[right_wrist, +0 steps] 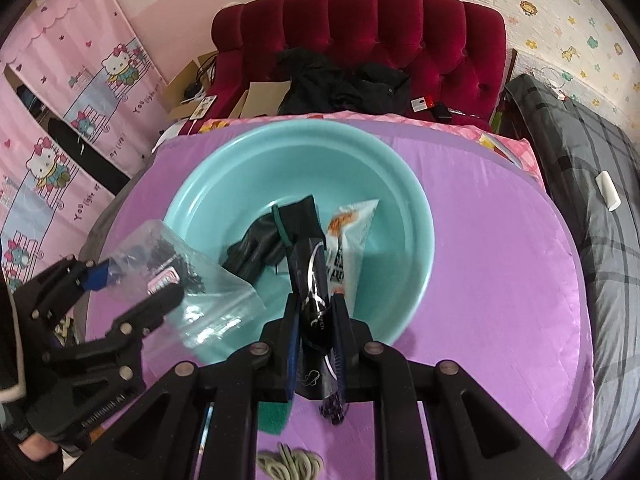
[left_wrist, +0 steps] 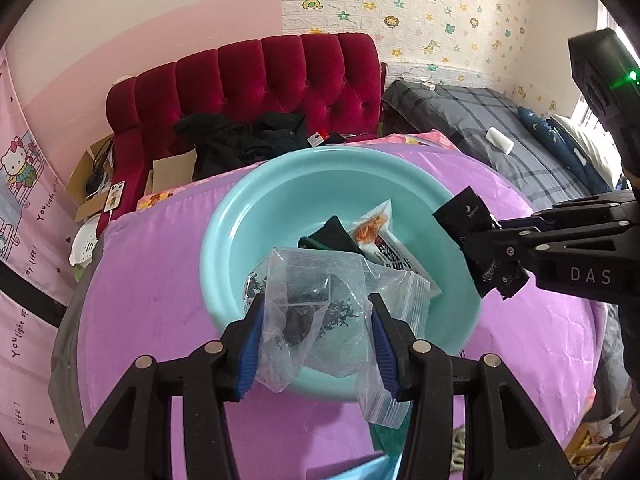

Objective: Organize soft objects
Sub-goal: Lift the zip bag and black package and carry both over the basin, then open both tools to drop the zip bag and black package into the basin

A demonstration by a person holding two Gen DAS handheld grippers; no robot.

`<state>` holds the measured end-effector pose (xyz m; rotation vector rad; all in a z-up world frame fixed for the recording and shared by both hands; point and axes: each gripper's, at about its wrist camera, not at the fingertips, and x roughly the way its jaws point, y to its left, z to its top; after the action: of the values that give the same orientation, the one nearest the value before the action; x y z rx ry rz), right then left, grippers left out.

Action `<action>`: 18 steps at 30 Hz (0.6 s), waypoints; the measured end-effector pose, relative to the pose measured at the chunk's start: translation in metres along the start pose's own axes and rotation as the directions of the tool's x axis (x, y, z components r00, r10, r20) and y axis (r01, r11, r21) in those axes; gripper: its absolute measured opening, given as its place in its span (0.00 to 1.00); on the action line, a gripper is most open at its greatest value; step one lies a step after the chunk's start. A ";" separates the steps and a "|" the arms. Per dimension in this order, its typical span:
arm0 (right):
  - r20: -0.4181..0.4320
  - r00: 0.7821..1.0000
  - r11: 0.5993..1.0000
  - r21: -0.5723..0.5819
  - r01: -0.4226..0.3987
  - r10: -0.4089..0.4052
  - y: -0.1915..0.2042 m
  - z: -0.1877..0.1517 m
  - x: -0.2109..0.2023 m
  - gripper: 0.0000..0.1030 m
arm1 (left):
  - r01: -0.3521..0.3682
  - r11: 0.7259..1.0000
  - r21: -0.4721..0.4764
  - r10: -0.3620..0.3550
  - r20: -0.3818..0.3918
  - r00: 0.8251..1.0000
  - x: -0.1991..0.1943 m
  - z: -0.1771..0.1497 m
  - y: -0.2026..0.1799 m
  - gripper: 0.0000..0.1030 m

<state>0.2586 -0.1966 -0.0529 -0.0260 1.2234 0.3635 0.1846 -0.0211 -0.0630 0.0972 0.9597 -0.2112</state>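
1. In the left wrist view we saw our left gripper (left_wrist: 316, 336) spread wide, its blue-padded fingers (left_wrist: 252, 344) on either side of a crumpled clear plastic zip bag with dark contents (left_wrist: 304, 308); whether the pads pressed the bag we could not tell. The bag hung over the near rim of a round turquoise plastic basin (left_wrist: 280, 184) that sat on a purple satin cover (left_wrist: 152, 280). Inside the basin lay a black folded cloth with a green edge (left_wrist: 334, 236) and a white snack packet with orange print (left_wrist: 378, 236), side by side. At the right, our right gripper (left_wrist: 486, 236) was clamped on a small black foil pouch (left_wrist: 466, 212) above the basin's right rim.

2. In the right wrist view the right gripper's fingers were closed tight on the black pouch (right_wrist: 316, 280), held above the basin's (right_wrist: 224, 184) near side. The left gripper (right_wrist: 132, 284) stood apart at the left, with the clear bag (right_wrist: 200, 280) lying between its fingers over the rim. A red tufted velvet sofa (right_wrist: 360, 24) stood behind.
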 end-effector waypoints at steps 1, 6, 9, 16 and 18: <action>0.002 1.000 1.000 0.006 0.002 -0.002 0.000 0.002 0.003 0.14 | 0.001 1.000 0.001 -0.001 0.000 1.000 0.003 0.002 0.000 0.52; -0.001 1.000 1.000 0.021 -0.011 0.011 0.002 0.018 0.022 0.14 | -0.001 1.000 0.004 0.001 -0.016 1.000 0.023 0.009 0.000 0.52; -0.007 1.000 0.999 0.038 -0.009 0.009 0.001 0.025 0.034 0.14 | -0.007 1.000 0.005 0.008 -0.026 1.000 0.036 0.012 0.001 0.52; -0.027 1.000 0.998 0.067 -0.006 0.008 -0.002 0.040 0.065 0.15 | 0.002 1.000 -0.009 -0.003 -0.057 0.998 0.066 0.017 0.003 0.52; -0.033 0.999 0.997 0.075 -0.002 0.005 -0.003 0.043 0.075 0.15 | -0.004 1.000 -0.006 0.004 -0.065 0.998 0.074 0.018 0.004 0.52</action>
<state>0.3208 -0.1705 -0.1074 0.0349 1.2697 0.3212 0.2412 -0.0301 -0.1135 0.1010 1.0251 -0.2028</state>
